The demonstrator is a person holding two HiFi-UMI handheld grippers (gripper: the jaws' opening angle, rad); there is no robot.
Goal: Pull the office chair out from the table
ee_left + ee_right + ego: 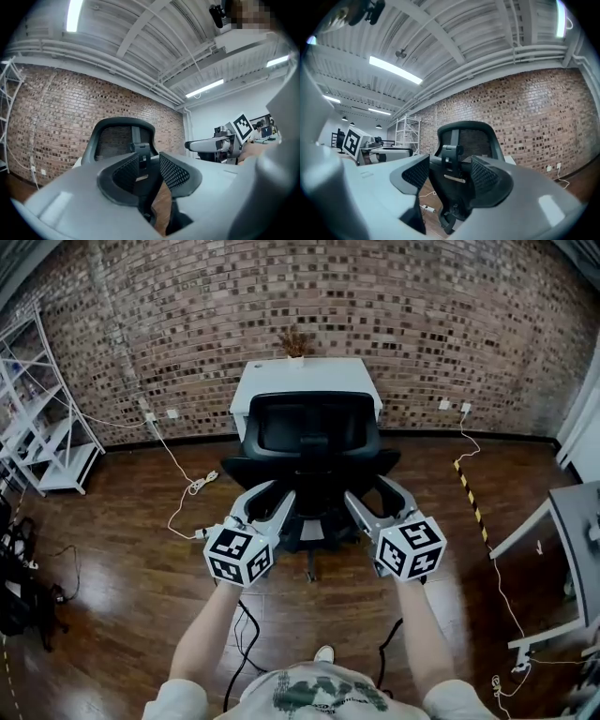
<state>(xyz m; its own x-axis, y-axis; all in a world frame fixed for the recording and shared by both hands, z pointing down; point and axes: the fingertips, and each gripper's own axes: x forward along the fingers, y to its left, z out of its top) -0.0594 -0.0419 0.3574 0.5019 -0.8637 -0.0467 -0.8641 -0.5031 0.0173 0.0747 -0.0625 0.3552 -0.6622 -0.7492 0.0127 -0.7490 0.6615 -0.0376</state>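
Observation:
A black mesh-backed office chair [312, 432] stands against a white table [281, 376] by the brick wall, its back turned to me. Both grippers are held level just short of the chair's rear. My left gripper [268, 497] is at the chair's left side with a narrow gap between its pads and nothing in it. My right gripper [375, 491] is at the chair's right side, its jaws wide apart and empty. In the left gripper view the chair [119, 140] shows beyond the left gripper [150, 171]. In the right gripper view the chair [473, 138] rises past the right gripper [450, 176].
A dried plant [296, 341] sits on the table. A white shelf rack [47, 418] stands at the left wall. Cables [192, 488] trail over the wooden floor. Another desk [577, 531] is at the right, beside striped floor tape [466, 486].

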